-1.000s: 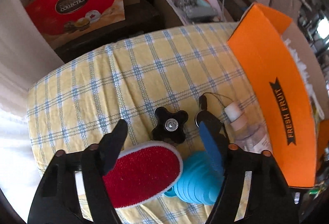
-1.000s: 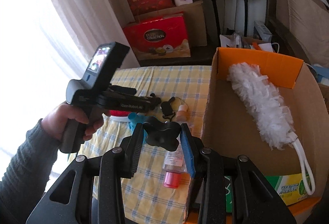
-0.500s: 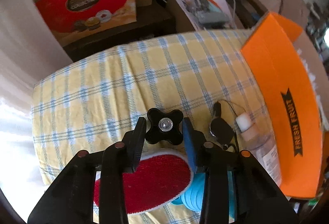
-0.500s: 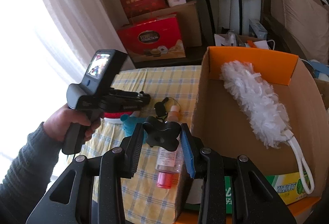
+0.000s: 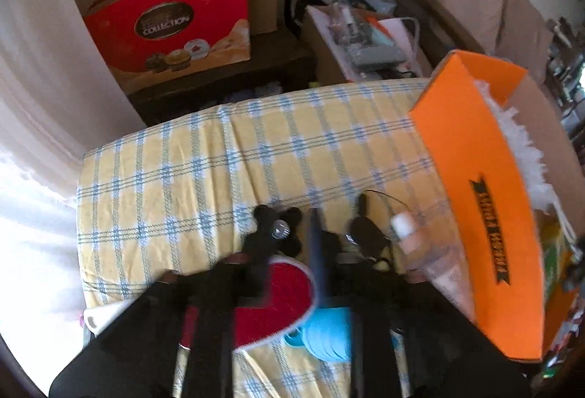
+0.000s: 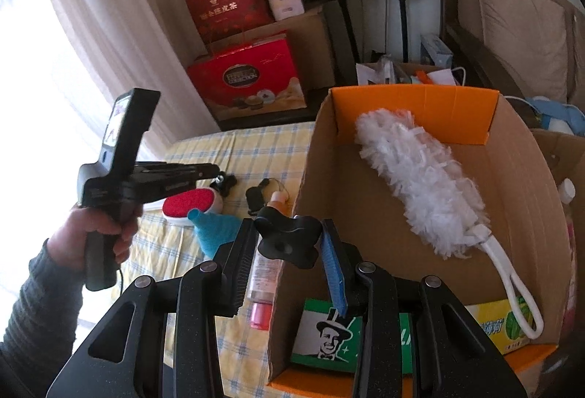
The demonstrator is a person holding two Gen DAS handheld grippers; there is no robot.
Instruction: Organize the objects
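Note:
Two black star knobs are in play. One knob (image 5: 278, 230) sits tilted between the fingers of my left gripper (image 5: 289, 241), just above the checked tablecloth (image 5: 182, 178); the jaws are opening a little while still touching it. From the right wrist view the left gripper (image 6: 217, 175) is in a person's hand over the table. My right gripper (image 6: 287, 230) is shut on the second knob (image 6: 289, 244), at the near left wall of the cardboard box (image 6: 365, 215). In the left wrist view the box (image 5: 475, 178) shows its orange side.
A white duster (image 6: 420, 186) and a green packet (image 6: 325, 336) lie in the box. On the cloth are a red lint brush (image 5: 281, 299), a blue funnel (image 5: 325, 336), a black key fob (image 5: 365, 233) and a clear bottle (image 6: 263, 273). Red gift boxes (image 6: 248, 80) stand behind the table.
My left gripper closed from wide around the knob on the cloth and lifted slightly; the knob now sits tilted. My right gripper carried its knob sideways to the box's wall.

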